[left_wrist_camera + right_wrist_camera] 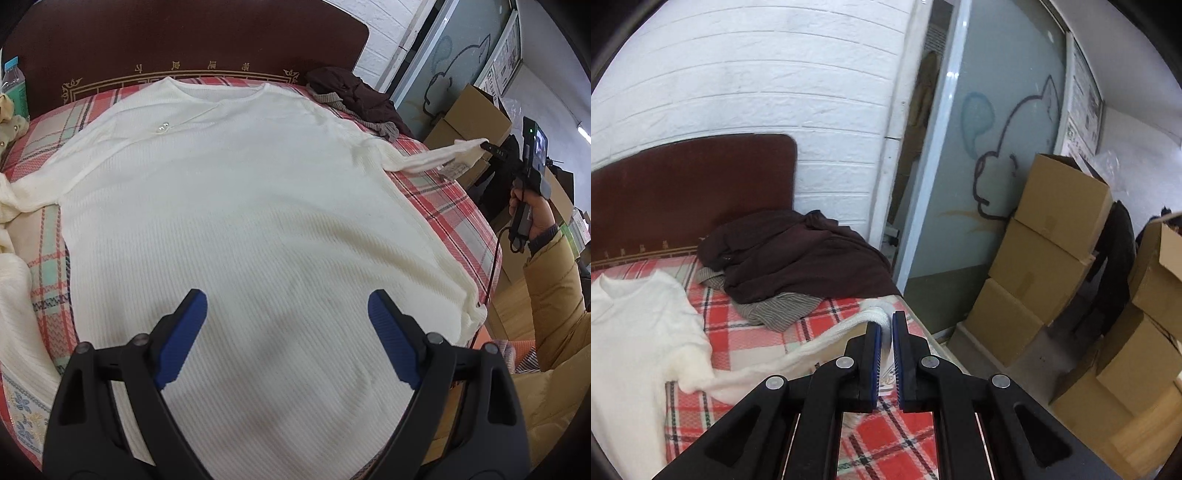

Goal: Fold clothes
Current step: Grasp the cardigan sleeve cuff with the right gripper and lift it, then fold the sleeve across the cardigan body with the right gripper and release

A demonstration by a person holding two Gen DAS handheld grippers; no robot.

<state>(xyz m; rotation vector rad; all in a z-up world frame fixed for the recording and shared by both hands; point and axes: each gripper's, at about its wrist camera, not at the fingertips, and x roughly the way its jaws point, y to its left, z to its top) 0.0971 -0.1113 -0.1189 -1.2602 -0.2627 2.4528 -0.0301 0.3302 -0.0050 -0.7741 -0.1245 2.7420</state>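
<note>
At the far left of the left wrist view a plastic bottle [14,86] is cut off by the frame edge, with a cream garment with pearl buttons [9,123] beside it, only partly seen. Below that, more cream knit fabric [14,310] spills over the bed's edge; whether it is the sweater's left sleeve or another piece cannot be told.

One white sweater [236,206] lies flat on the plaid bed sheet [439,195], its neckline toward the dark headboard [184,37] and its hem toward the camera, so its long axis runs from headboard to foot. Two small pearl buttons [162,128] sit near the collar.

The left gripper [287,339] hovers over the lower body of the sweater, fingers spread wide with nothing between them.

Right of the collar one dark brown garment [798,254] is heaped over a striped grey one [775,308], which is mostly hidden.

The sweater's right sleeve [436,157] is stretched out sideways beyond the bed edge, its cuff pinched in the closed fingers of the right gripper [885,332], held by a hand [528,210] in a tan padded sleeve [554,295].

Several cardboard boxes [1049,236] are stacked at the far right.
</note>
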